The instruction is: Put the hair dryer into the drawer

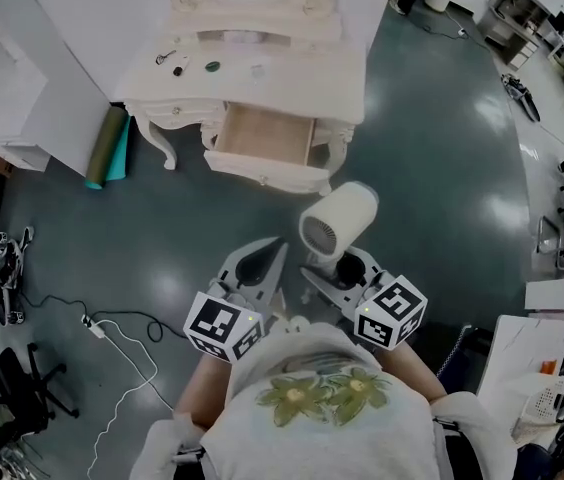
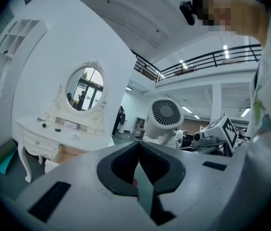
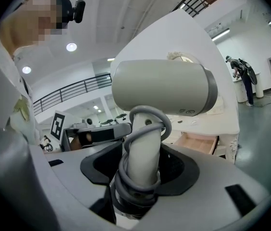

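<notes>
Head view: hair dryer [image 1: 339,218] stands upright in the right tongs [image 1: 328,268], in the air short of the open drawer [image 1: 262,136]. Left gripper view: left tongs [image 2: 138,165] closed, nothing between them. Right gripper view: jaws clamped on the handle [image 3: 142,170], which has the cord [image 3: 147,124] wound round it. The body looks stiff, smooth and probably top-heavy, so this low handle hold suits.
</notes>
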